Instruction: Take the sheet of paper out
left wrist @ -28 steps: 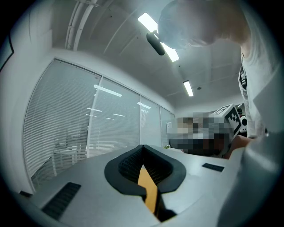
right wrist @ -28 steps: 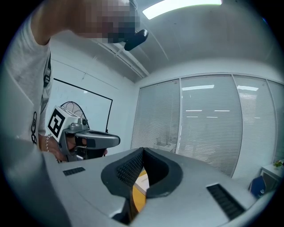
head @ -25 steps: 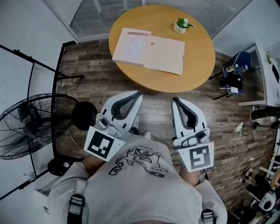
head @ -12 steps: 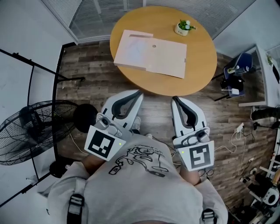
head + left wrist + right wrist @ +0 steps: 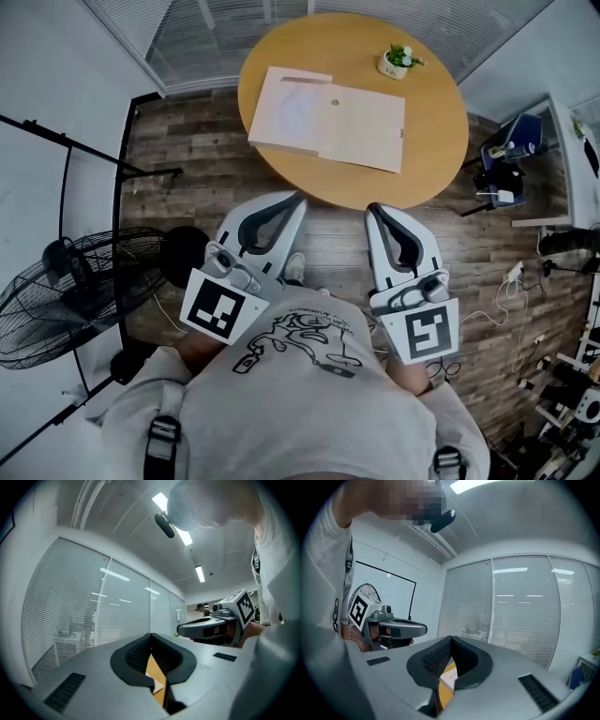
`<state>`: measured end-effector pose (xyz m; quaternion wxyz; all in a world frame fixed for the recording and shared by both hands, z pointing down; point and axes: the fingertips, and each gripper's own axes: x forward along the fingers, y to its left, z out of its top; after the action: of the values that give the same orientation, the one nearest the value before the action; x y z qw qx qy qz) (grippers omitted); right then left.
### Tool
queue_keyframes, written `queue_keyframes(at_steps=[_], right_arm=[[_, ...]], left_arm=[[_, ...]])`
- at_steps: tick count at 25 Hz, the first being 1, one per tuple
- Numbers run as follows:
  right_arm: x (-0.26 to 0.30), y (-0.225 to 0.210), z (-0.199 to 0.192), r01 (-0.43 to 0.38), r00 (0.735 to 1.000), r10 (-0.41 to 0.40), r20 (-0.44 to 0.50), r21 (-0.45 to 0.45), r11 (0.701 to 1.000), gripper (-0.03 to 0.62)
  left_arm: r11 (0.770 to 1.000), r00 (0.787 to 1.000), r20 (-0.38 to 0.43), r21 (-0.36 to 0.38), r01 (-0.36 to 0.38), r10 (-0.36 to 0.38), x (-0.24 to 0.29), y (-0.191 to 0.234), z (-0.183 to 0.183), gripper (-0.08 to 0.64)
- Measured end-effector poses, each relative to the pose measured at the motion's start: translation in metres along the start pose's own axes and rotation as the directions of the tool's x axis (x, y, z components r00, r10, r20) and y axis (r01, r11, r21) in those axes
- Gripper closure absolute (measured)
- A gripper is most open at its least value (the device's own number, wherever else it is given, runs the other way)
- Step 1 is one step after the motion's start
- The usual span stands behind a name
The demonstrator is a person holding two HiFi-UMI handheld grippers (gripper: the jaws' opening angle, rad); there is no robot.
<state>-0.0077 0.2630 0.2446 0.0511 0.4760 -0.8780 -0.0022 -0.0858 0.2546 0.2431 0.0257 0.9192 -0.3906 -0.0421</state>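
A flat pale cardboard folder (image 5: 326,117) lies on the round wooden table (image 5: 431,141), with a lighter sheet showing on its left part. My left gripper (image 5: 298,195) and right gripper (image 5: 372,206) are held side by side in front of my chest, short of the table's near edge and pointing level toward it. Both are shut with nothing between the jaws. In the left gripper view the shut tips (image 5: 151,634) frame a sliver of table and folder. The right gripper view shows its tips (image 5: 451,638) shut the same way.
A small potted plant (image 5: 397,60) stands at the table's far right. A floor fan (image 5: 66,300) and a black stand are on the left. A blue chair with gear (image 5: 506,155) and cables lie on the right. Blinds cover the windows beyond.
Both grippers and I have moved a little toward the table, still shut. The fan has slid down and left in the head view.
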Motion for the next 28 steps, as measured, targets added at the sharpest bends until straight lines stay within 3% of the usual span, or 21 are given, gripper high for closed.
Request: queue_keyframes(at_steps=[11,28], right_arm=[[0.028,0.018,-0.001,0.003,1.000,-0.003,-0.010,0.004,1.000,0.584],[0.035,0.012,-0.004,0.025,1.000,-0.025,-0.011,-0.004,1.000,0.584]], left_arm=[[1.000,1.000,-0.009,-0.011,0.003,-0.003,-0.011,0.033,-0.003,0.540],[1.000,1.000,-0.004,-0.019,0.006,-0.006,-0.007,0.040,-0.008,0.540]])
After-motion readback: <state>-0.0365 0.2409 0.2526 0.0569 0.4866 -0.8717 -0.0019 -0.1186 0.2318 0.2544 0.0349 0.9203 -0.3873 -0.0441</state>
